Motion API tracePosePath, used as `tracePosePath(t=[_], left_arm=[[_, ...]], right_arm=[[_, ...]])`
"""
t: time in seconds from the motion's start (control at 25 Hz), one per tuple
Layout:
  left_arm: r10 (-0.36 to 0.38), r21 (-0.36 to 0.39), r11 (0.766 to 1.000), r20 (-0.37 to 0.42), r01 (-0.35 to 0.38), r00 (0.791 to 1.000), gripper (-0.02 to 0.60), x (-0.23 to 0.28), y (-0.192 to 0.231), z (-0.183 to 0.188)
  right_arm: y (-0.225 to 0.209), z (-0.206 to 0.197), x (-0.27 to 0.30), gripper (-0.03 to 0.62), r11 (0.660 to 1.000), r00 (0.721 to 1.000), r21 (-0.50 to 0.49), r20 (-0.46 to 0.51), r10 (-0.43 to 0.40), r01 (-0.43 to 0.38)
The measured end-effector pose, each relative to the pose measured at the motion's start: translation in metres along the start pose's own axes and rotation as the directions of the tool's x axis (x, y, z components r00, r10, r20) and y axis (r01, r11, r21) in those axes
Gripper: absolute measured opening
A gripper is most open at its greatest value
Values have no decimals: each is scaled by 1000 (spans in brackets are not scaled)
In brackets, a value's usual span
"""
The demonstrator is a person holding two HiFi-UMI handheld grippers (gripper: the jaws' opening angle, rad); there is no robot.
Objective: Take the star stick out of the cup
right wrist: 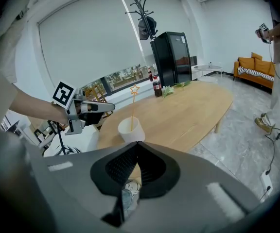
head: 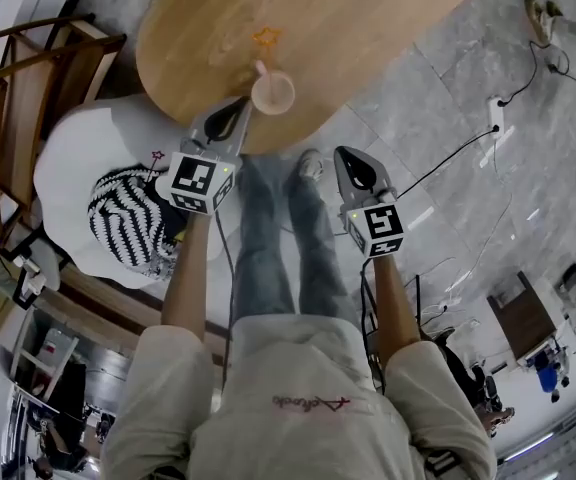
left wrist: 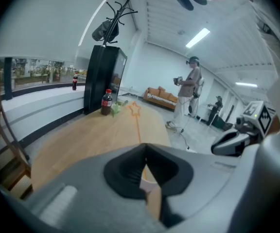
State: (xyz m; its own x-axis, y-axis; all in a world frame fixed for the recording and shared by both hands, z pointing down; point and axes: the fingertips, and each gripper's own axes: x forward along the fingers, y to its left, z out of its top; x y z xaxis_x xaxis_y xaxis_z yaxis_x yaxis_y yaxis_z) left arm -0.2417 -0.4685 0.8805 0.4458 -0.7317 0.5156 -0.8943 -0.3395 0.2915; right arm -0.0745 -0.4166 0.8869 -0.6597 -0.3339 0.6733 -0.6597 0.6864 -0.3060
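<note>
Approach is your step: the star stick (head: 265, 37) stands in the cup (head: 273, 94) near the tabletop (head: 368, 18) edge. Your left tool (head: 240, 104), clenched and empty, hovers beside the cup; your right tool (head: 342, 154), likewise clenched, hangs off the tabletop. Next, likely: release one tool around the stick.

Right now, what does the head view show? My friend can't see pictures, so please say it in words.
Seen from above, a pale cup holding an orange star stick stands near the edge of a wooden table. The left gripper points at the cup, close beside it; the right gripper hangs over the grey floor.
</note>
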Motion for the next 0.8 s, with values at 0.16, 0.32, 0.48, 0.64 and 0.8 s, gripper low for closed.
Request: tracePosePath(t=[0.16, 0.32, 0.48, 0.64, 0.8], left_arm=[[-5, 6, 1000, 1, 5, 1000, 2, 13, 7, 3], [-15, 13, 1000, 0, 15, 1000, 2, 27, 11, 5], [-23, 23, 999, -8, 23, 1000, 26, 43, 12, 8], [-38, 19, 999, -21, 39, 999, 73, 58, 13, 9], [-49, 12, 999, -30, 49, 998, 87, 69, 13, 9]], right_arm=[[-3, 1, 5, 3, 1000, 1000, 0, 15, 0, 0], [-6, 1, 8, 3, 1000, 1000, 1, 16, 3, -3], [-7, 0, 9, 3, 1000, 1000, 2, 8, 10, -10], [-8, 6, 13, 3, 1000, 999, -9, 30, 14, -13], [-10, 9, 13, 3, 1000, 999, -13, 35, 14, -14]])
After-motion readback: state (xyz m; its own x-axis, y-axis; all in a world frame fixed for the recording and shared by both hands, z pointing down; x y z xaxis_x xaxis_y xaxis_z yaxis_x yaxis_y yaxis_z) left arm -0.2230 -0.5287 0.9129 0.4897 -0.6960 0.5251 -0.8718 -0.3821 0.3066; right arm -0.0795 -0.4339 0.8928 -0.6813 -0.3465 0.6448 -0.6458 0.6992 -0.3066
